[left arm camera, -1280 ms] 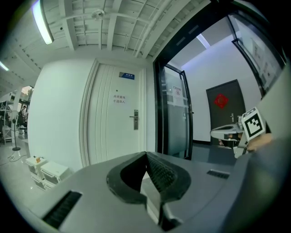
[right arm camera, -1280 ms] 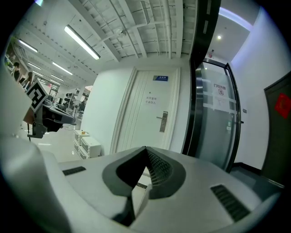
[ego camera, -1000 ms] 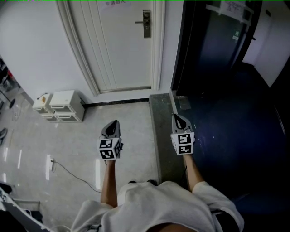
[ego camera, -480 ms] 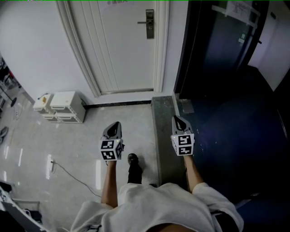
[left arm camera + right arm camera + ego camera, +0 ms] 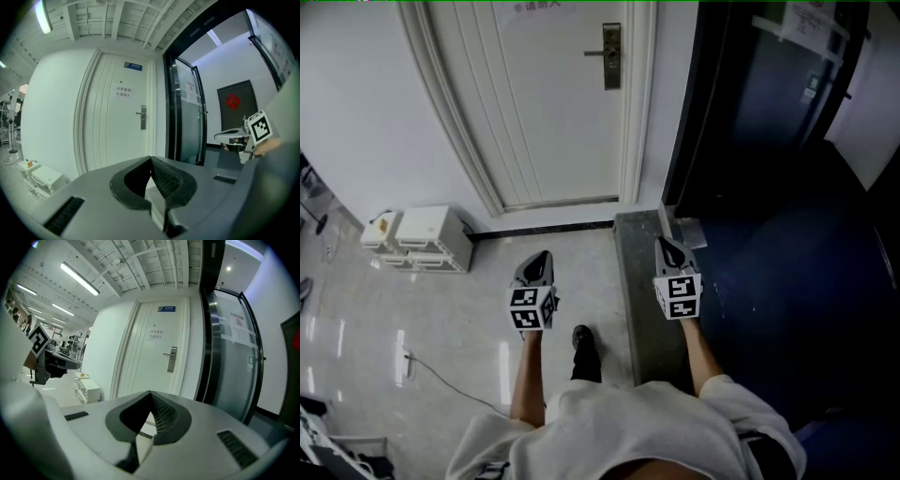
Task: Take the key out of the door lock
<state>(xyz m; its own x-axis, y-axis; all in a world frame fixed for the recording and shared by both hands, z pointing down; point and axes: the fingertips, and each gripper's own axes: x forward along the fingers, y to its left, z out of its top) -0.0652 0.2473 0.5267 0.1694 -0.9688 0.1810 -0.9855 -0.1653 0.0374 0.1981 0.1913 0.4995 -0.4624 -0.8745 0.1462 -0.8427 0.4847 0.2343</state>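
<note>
Door (image 5: 553, 103) takes most of the head view's upper middle: a white panelled leaf, closed, with a plain white wall (image 5: 366, 103) to its left and a dark glass door (image 5: 759, 103) in a black frame to its right; below them lies a pale polished floor (image 5: 450, 319), crossed by a grey stone threshold strip (image 5: 636, 281) that borders the dark side. A stack of white drawer units (image 5: 422, 236) stands against the wall, left of the white door; a thin cable (image 5: 441, 359) trails over the tiles.

The person, in a white top (image 5: 619, 431), stands well back from the door, with one dark shoe (image 5: 581, 339) forward and both forearms held out ahead. The left gripper (image 5: 540, 254) and the right gripper (image 5: 662, 241) point towards the door side by side; in each gripper view the two jaws are pressed together at the tips, with nothing between them.

The lock plate (image 5: 611, 56), with its lever handle, sits high near the door's right edge, well apart from both grippers; the key is too small to make out in any view, so its place in the lock can only be presumed.

By this showing the task has hardly begun: nothing is touched. What is left is to reach the lock, spread one pair of jaws, pinch the key and draw it out.
</note>
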